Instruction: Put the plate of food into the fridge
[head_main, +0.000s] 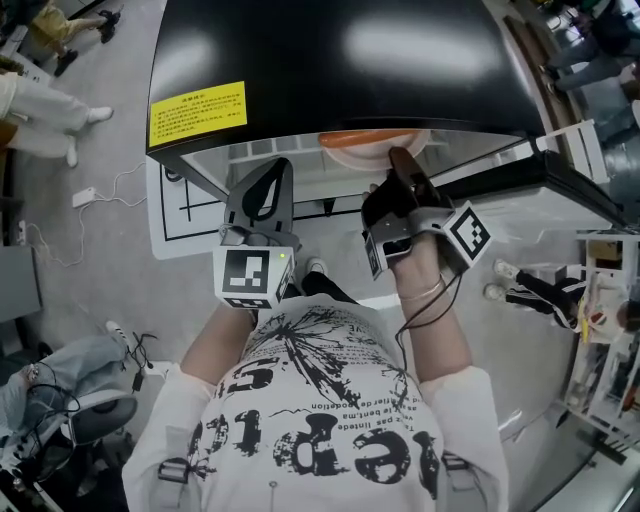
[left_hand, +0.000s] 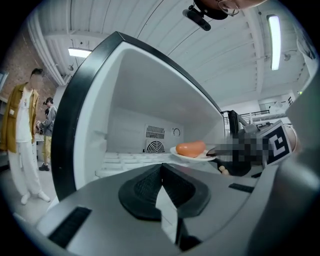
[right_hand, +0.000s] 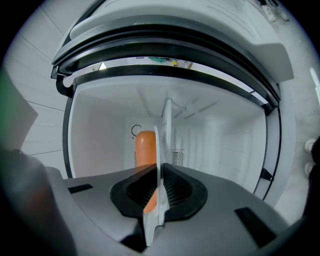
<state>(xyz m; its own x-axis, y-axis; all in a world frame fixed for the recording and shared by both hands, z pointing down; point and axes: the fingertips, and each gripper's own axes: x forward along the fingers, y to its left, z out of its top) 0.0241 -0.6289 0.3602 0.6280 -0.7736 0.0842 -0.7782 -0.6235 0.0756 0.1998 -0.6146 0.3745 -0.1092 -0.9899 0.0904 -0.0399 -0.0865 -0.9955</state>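
A white plate (head_main: 352, 153) with an orange sausage (head_main: 366, 138) on it is held at the mouth of the open fridge (head_main: 330, 60), whose top is black. My right gripper (head_main: 402, 162) is shut on the plate's near rim. In the right gripper view the plate (right_hand: 159, 145) stands edge-on between the jaws, with the sausage (right_hand: 145, 147) to its left. The left gripper view shows the plate (left_hand: 186, 155) and sausage (left_hand: 191, 148) just above the white fridge floor (left_hand: 125, 161). My left gripper (head_main: 267, 192) hangs shut and empty in front of the fridge, left of the plate.
The fridge door (head_main: 560, 185) stands open at the right. The fridge's back wall has a vent (left_hand: 155, 140). People (left_hand: 22, 135) stand off to the left. A cable (head_main: 100, 190) lies on the floor at the left.
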